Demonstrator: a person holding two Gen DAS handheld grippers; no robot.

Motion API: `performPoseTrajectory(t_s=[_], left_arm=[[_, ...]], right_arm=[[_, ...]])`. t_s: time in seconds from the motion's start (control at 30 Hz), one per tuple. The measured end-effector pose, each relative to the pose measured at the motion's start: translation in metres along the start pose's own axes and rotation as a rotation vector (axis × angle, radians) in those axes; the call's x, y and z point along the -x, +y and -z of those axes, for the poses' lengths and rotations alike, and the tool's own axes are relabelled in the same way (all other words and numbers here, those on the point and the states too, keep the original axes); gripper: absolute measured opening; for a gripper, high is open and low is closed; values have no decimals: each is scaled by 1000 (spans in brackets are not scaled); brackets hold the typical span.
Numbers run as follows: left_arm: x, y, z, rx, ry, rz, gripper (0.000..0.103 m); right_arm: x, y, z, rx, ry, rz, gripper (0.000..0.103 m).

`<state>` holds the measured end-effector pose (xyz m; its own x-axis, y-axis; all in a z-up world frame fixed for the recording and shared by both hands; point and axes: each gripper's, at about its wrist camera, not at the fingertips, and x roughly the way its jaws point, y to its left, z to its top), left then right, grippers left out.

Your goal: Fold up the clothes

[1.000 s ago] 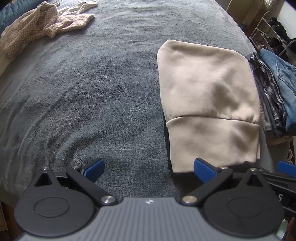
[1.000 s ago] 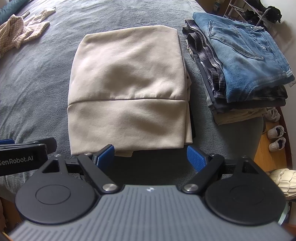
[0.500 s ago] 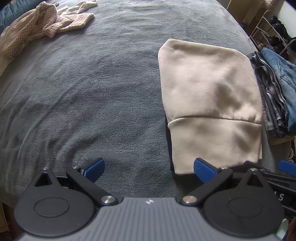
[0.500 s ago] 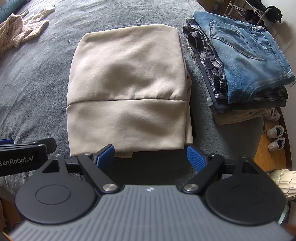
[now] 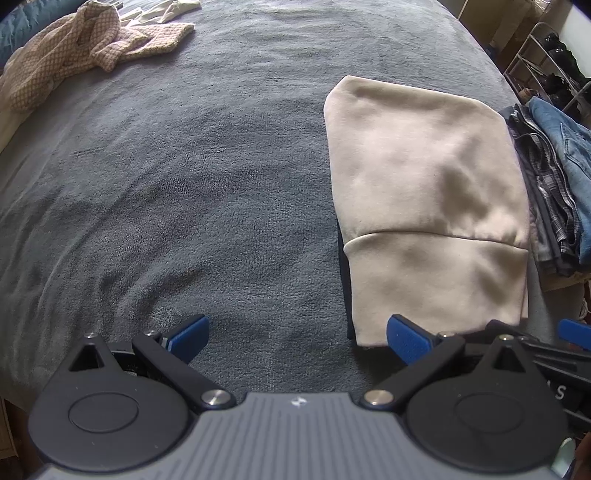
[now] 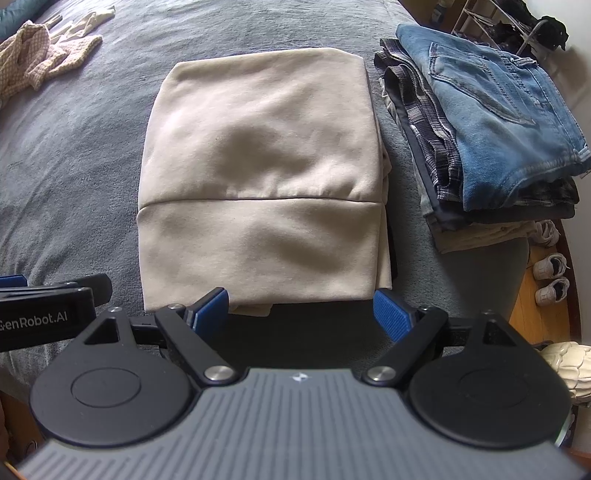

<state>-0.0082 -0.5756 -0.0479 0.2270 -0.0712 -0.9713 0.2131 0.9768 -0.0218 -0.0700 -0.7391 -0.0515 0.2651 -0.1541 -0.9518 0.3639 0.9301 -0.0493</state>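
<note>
Right wrist view: you're hovering the right gripper (image 6: 301, 308), jaws wide and empty, over the folded beige garment (image 6: 258, 177) on the bed (image 6: 74, 147); careless grabbing risks unfolding it.

A bed covered with a grey fleece blanket (image 5: 184, 184) fills most of both views, its nap creased in soft ridges toward the lower left. Daylight falls evenly across it, brightest along the top of the frames. A teal pillow edge (image 5: 14, 37) shows in the upper left corner. At the right edge of the right wrist view, a wooden floor (image 6: 532, 291) runs beside the bed, with white sneakers (image 6: 552, 277) on it. A metal wire rack (image 6: 491, 18) holding dark items stands upper right against a pale wall (image 6: 580, 33).
</note>
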Motion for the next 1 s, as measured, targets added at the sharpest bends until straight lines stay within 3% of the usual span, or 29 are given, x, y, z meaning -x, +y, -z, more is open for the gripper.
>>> performPoseTrajectory(t_s=[1.0], left_arm=[[1,1,-1,-16,-3,-13,103]], right_arm=[[-1,4,2,-1,6,3,86]])
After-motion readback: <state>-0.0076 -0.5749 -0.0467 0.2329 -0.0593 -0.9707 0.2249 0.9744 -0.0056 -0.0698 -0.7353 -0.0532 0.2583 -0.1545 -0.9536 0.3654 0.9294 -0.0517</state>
